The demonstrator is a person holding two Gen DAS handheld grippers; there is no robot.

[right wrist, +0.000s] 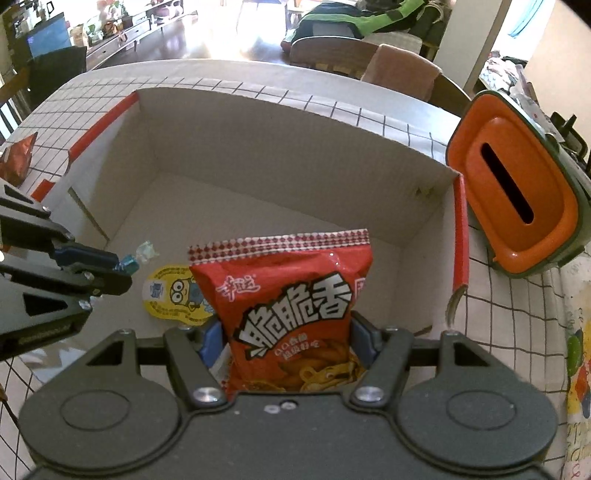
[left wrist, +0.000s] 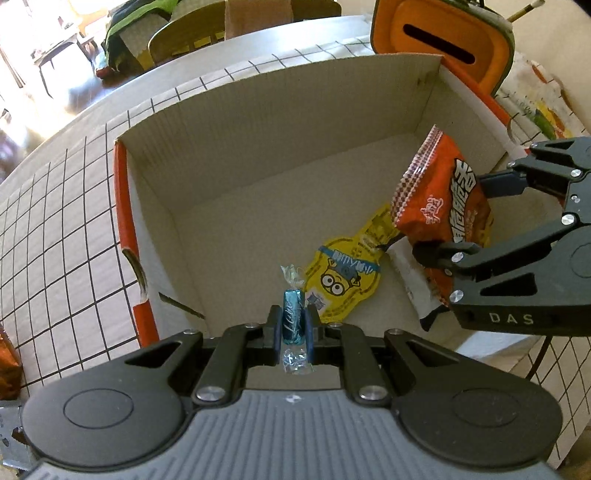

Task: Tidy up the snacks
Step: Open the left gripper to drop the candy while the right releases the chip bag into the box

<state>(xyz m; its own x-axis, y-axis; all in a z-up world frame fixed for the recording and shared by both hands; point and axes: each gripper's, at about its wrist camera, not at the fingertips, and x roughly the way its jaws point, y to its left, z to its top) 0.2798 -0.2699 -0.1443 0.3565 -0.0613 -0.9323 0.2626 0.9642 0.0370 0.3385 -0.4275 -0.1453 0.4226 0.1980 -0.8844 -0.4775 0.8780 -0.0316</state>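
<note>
A home dining room: checked tablecloth (left wrist: 55,221), wooden chairs (right wrist: 332,55), sideboard (right wrist: 122,26).

snack bag (right wrist: 295,306) red | candy (left wrist: 293,317) teal | pouch (left wrist: 343,280) yellow | tablecloth (left wrist: 55,229) white, black grid

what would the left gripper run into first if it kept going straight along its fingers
Most likely the bare floor of the cardboard box, just left of the yellow cartoon pouch. The left gripper, shut on the blue wrapped candy, points steeply down into the box; depth is hard to judge.
</note>
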